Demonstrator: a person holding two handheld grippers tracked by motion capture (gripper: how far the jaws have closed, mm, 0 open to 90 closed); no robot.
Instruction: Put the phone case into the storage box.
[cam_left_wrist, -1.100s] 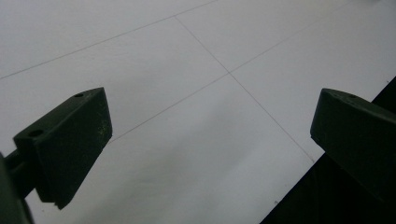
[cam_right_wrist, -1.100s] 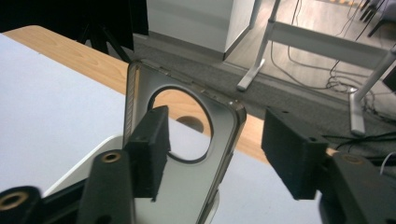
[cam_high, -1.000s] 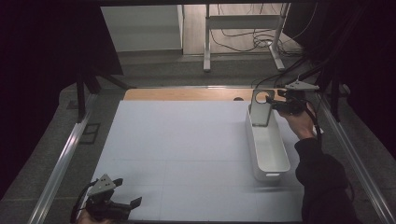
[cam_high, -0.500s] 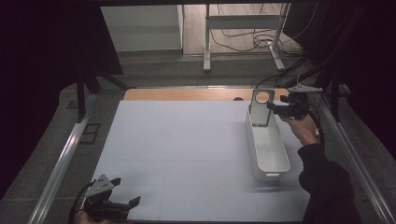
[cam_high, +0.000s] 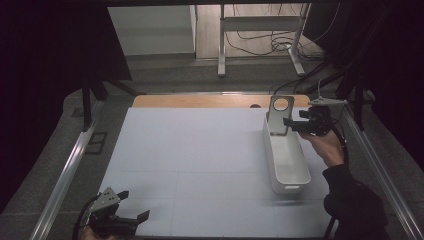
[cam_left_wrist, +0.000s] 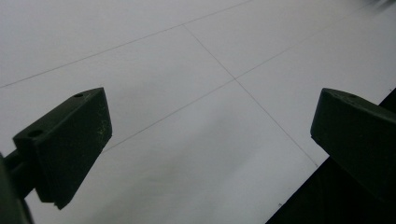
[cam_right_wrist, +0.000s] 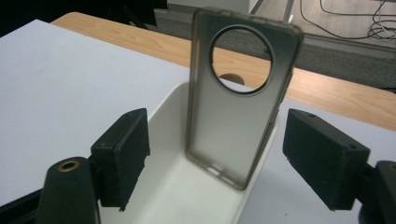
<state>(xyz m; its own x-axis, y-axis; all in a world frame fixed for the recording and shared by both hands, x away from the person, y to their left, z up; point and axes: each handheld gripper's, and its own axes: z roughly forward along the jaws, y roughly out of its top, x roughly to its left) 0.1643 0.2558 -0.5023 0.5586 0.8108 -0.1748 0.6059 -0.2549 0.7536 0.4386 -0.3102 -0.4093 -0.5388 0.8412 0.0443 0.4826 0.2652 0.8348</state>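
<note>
A translucent grey phone case (cam_right_wrist: 243, 107) stands upright at the far end of a white bin (cam_high: 286, 162), right of centre in the high view, leaning on its end wall. The right gripper (cam_high: 299, 124) sits just beside it; its jaws have just been opening and stand apart, clear of the case. At lower left, the left gripper (cam_high: 131, 210) holds its jaws wide apart over the white table mat (cam_high: 200, 155).

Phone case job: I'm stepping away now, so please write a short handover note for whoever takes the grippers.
Right gripper: open, jaws just been opening, drawn clear of the phone case.
Left gripper: open, idle at the near left of the white mat.
Done: case stands upright, leaning on the far end wall inside the white bin.
Left: pull the right hand away; check that the case stays put.
</note>
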